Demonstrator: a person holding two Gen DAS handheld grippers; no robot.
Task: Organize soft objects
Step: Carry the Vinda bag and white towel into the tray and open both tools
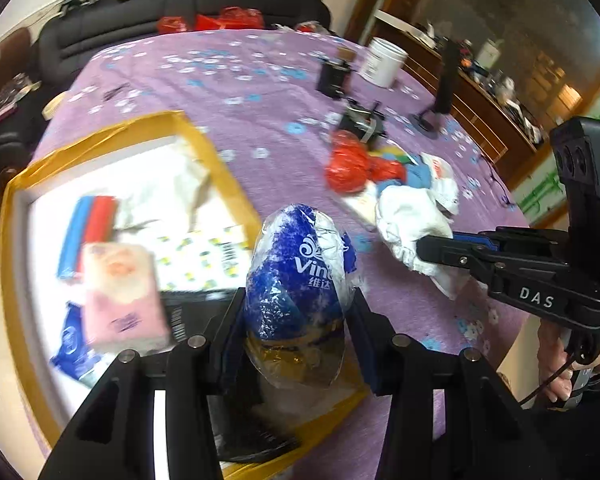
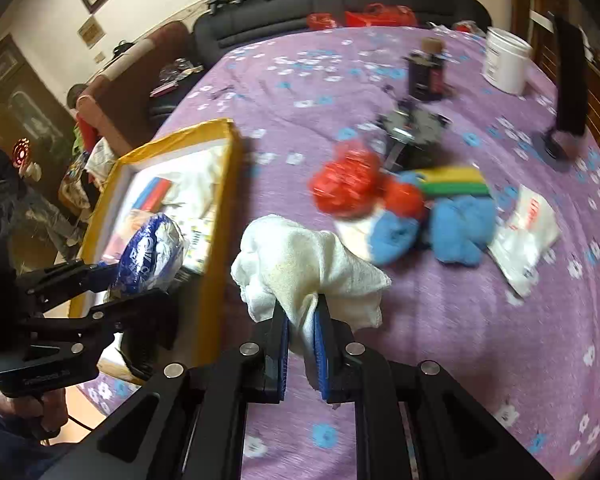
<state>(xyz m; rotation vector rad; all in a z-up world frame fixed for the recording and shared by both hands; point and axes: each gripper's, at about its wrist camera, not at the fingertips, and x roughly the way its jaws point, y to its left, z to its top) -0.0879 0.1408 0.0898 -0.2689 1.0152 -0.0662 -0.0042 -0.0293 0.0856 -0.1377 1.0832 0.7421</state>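
The left gripper (image 1: 296,320) clamps a blue-and-white tissue pack (image 1: 300,276) above the near edge of the yellow-rimmed box (image 1: 216,148), which holds a pink tissue packet (image 1: 120,292), a red-and-blue bundle (image 1: 88,232) and white cloth. The right gripper (image 2: 302,344) pinches a white towel (image 2: 300,264) over the purple bedspread (image 2: 480,340).

Left gripper (image 1: 298,312) clamped on a blue-and-white tissue pack (image 1: 298,276), held above the near corner of a yellow-rimmed box (image 1: 216,148). Inside the box: pink tissue packet (image 1: 120,296), red-and-blue block (image 1: 88,232), white cloth (image 1: 172,184), patterned pack (image 1: 204,256). Purple flowered bedspread (image 1: 220,80) underneath. Right gripper (image 1: 424,246) enters from the right, closed on a white towel (image 1: 412,220). Beyond it, a red bag (image 1: 346,168) and blue items, blurred. White tub (image 1: 384,60) far back.
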